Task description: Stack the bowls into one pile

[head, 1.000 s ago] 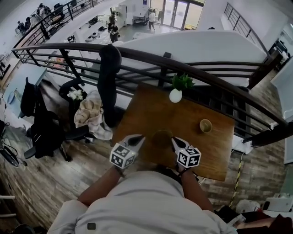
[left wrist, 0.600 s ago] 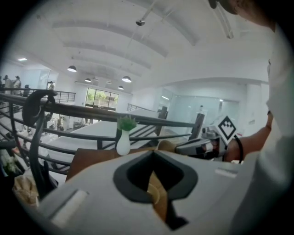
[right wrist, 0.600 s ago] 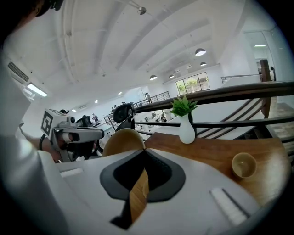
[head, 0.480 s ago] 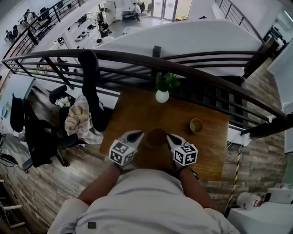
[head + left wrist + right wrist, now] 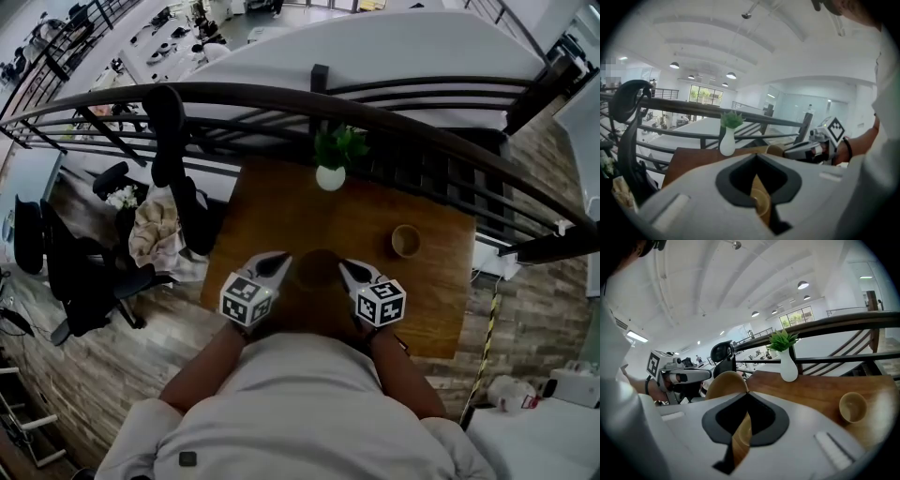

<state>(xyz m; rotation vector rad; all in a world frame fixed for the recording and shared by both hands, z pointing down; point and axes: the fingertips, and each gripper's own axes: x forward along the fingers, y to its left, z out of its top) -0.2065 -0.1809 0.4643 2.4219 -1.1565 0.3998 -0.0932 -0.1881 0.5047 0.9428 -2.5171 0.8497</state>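
While both jaw pairs are pressed together, empty, near bowl (image 5: 319,267) is flanked by left gripper (image 5: 277,262) and right gripper (image 5: 345,269) — grasp judged not started; jaws must be spread for its rim — far bowl (image 5: 406,241) well apart

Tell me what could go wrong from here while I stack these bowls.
1. The left gripper and the right gripper both have their jaws together. They flank the larger bowl and neither clamps its rim, so if it is lifted that way it could slip out.
2. The white vase stands near the table's far edge by the railing. A wide swing toward the small bowl might tip it.
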